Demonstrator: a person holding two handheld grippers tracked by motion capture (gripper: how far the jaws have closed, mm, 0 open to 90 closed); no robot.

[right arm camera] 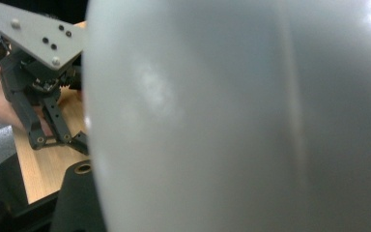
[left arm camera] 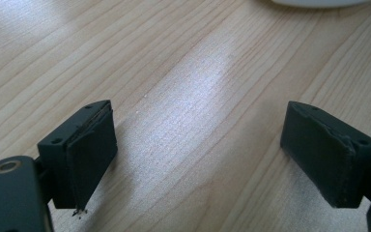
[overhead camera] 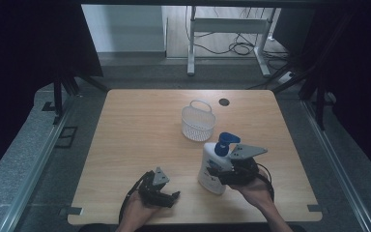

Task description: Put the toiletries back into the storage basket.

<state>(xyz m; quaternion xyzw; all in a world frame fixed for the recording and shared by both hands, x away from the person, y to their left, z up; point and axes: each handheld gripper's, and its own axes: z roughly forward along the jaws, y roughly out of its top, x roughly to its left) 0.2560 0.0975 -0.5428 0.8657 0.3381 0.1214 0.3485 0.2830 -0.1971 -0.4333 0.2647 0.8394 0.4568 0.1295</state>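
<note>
Left gripper [overhead camera: 173, 196]: nearest the table's front edge, at about 7 o'clock on the table, held in the person's left hand [overhead camera: 137, 210]; its jaws stand wide apart over bare wood with nothing between them, as the left gripper view shows.
Right gripper [overhead camera: 217, 172]: at about 5 o'clock, held in the right hand [overhead camera: 256, 188], clenched around the lower body of the white plastic pump bottle with a blue pump head [overhead camera: 214, 166]; in the right gripper view the white wall presses right up against the camera.
Bottle position: standing on the table, tilted slightly, its long axis roughly upright with the blue pump at the top; it lies at 3 o'clock from the left gripper and near it.
Key relation: the white perforated plastic basket with a loop handle [overhead camera: 197, 121] sits at about 11 o'clock from the bottle, just beyond it and apart from it; the right gripper is the nearer one, so a lift and a short carry forward looks likely to bring the bottle over the basket's open top.
Surface: light wood-grain tabletop [overhead camera: 135, 140], smooth, with a dark round cable hole [overhead camera: 223, 102] near the far edge at 12 o'clock.
Room: grey floor around the table, a white desk frame [overhead camera: 229, 29] and loose cables [overhead camera: 241, 47] beyond, dark drapes at both sides.
</note>
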